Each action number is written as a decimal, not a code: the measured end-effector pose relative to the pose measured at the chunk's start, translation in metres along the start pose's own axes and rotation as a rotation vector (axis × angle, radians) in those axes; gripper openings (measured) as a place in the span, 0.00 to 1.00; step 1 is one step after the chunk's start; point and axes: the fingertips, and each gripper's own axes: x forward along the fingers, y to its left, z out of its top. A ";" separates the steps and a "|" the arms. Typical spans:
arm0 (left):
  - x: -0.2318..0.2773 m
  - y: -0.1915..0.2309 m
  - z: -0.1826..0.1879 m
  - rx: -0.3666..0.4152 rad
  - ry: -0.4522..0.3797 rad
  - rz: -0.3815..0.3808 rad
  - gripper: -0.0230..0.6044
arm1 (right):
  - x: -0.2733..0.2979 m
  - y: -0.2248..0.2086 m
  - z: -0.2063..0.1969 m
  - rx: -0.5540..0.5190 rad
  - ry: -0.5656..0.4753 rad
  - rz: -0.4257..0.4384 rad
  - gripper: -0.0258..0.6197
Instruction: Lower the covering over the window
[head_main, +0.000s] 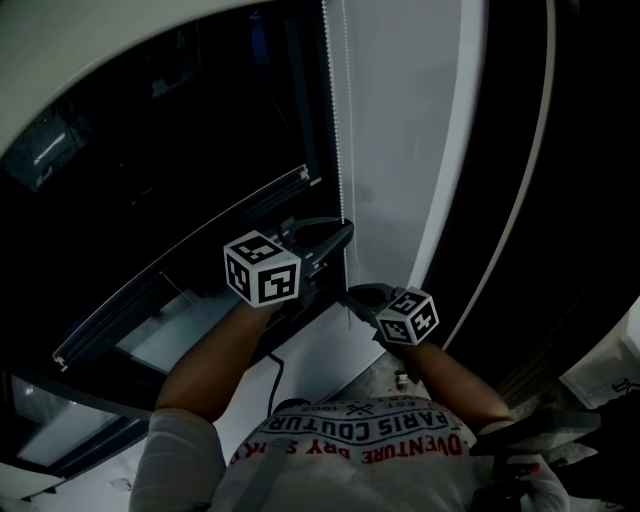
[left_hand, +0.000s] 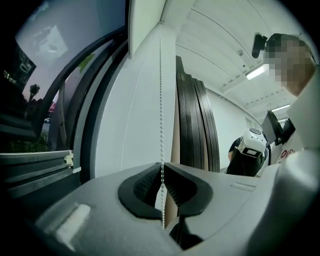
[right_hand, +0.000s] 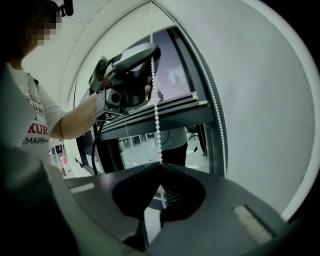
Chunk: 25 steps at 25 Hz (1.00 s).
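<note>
A white bead chain (head_main: 340, 120) hangs down the window frame's right edge. My left gripper (head_main: 345, 232) is the upper one, pointing level, shut on the chain (left_hand: 161, 100) with the beads pinched between its tips (left_hand: 161, 167). Just below it, my right gripper (head_main: 350, 293) is also shut on the same strand (right_hand: 156, 120), which enters its closed tips (right_hand: 161, 165). The right gripper view shows the left gripper (right_hand: 150, 55) above it on the chain. The chain's other strand (right_hand: 212, 100) hangs free beside it. The covering's bottom rail (head_main: 190, 255) crosses the dark window (head_main: 150, 150).
A white wall pillar (head_main: 420, 130) stands right of the chain. Dark stacked panels (left_hand: 195, 125) lean beyond it. Another person with a headset (left_hand: 247, 152) stands further back. A black cable (head_main: 272, 375) hangs under my left arm.
</note>
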 end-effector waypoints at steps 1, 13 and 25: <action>0.000 0.000 0.000 0.003 0.003 0.000 0.06 | 0.000 0.000 0.000 0.003 -0.003 0.000 0.04; -0.006 0.000 0.000 0.023 -0.036 0.032 0.05 | -0.002 0.004 0.002 -0.002 -0.027 -0.012 0.04; -0.009 0.009 -0.052 -0.007 0.039 0.052 0.05 | 0.012 0.007 -0.048 0.038 0.090 0.006 0.04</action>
